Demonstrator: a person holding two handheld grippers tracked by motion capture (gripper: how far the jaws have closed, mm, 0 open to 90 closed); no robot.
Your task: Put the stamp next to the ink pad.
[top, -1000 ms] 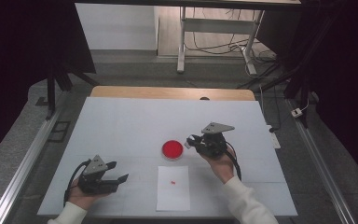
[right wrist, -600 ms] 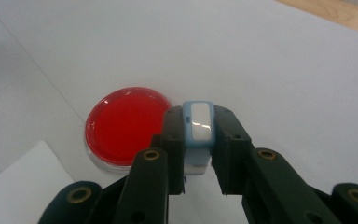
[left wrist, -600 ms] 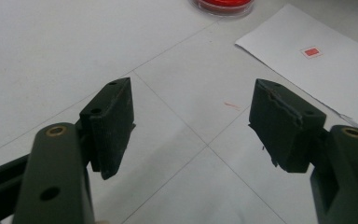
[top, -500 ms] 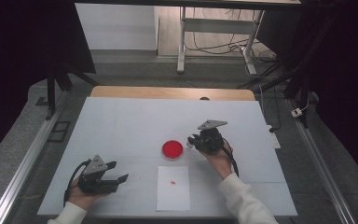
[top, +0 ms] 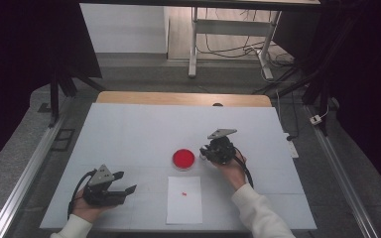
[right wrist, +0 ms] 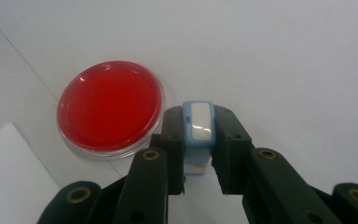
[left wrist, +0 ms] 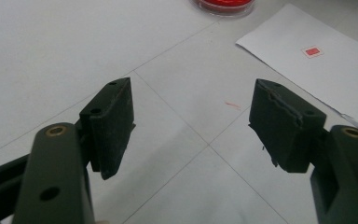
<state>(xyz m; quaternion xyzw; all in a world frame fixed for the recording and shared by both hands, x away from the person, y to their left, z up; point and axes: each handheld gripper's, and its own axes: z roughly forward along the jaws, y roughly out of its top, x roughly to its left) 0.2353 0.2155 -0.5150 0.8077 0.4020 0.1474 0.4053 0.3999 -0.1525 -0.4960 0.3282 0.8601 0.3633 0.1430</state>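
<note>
A round clear dish with red filling (top: 183, 158) (right wrist: 110, 108) lies on the white table (top: 139, 134). Just right of it my right gripper (top: 209, 153) (right wrist: 199, 161) is shut on a small light-blue and white block (right wrist: 198, 126), held low beside the dish rim. A white sheet of paper (top: 184, 200) (left wrist: 335, 70) with a small red square (top: 184, 193) (left wrist: 312, 51) lies in front of the dish. My left gripper (top: 129, 184) (left wrist: 191, 121) rests near the table's front left, open, with nothing between its fingers (left wrist: 112, 121).
The red dish (left wrist: 223, 4) sits at the top edge of the left gripper view. A wooden strip (top: 183, 98) runs along the table's far edge. Metal rails (top: 25, 178) flank both sides. Table legs and cables (top: 228, 44) stand beyond.
My right gripper has sunk a little toward the table beside the dish, still holding the block. The left gripper has stayed where it was.
</note>
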